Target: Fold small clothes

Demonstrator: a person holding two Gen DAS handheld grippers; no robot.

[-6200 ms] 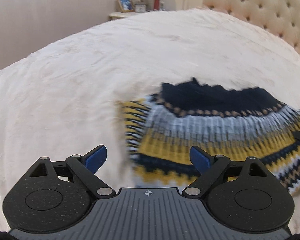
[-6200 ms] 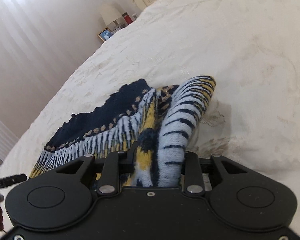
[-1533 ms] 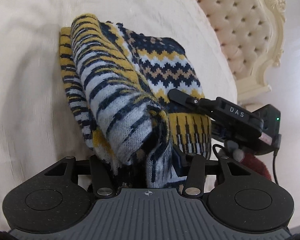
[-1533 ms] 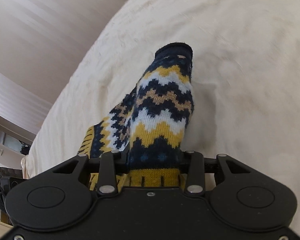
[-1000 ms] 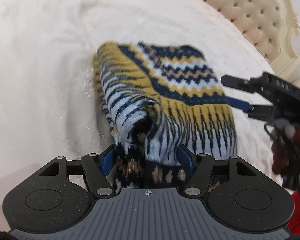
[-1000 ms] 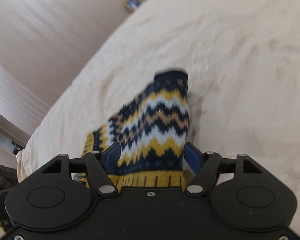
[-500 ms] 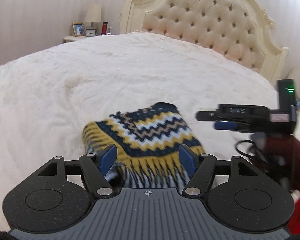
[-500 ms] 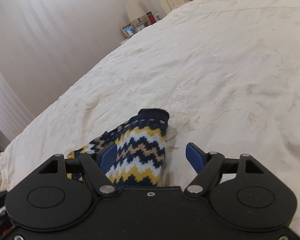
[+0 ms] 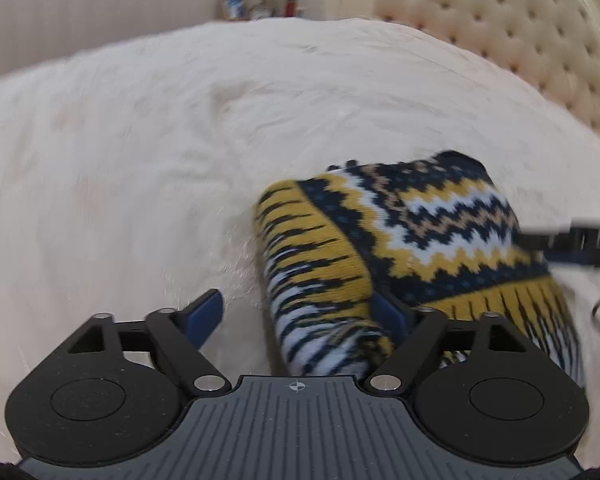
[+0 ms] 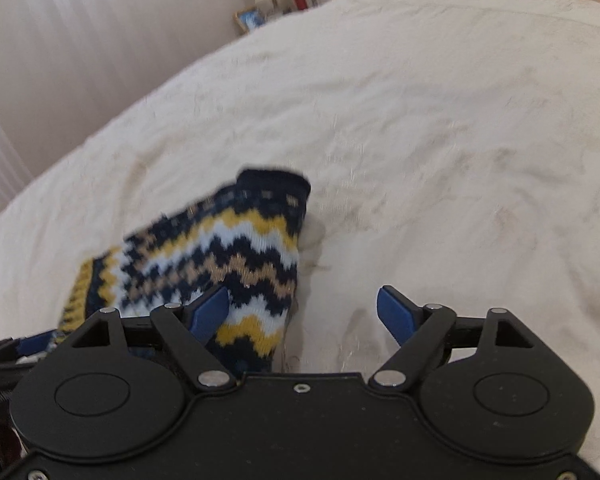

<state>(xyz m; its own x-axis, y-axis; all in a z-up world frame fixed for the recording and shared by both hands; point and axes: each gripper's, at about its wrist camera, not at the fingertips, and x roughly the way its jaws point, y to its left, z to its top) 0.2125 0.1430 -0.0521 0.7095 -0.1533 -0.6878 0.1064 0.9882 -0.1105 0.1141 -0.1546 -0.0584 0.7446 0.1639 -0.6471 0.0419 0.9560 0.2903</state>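
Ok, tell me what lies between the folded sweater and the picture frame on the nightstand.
Only bare cream bedspread between the folded sweater and the picture frame; the right wrist view shows it best.

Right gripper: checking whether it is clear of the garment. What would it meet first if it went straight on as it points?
Probably the white bedspread; the knit sweater lies left of the opening right gripper.

L + R wrist cams, close, angled down, both share knit garment (image 9: 400, 240) on bed (image 10: 440, 120)
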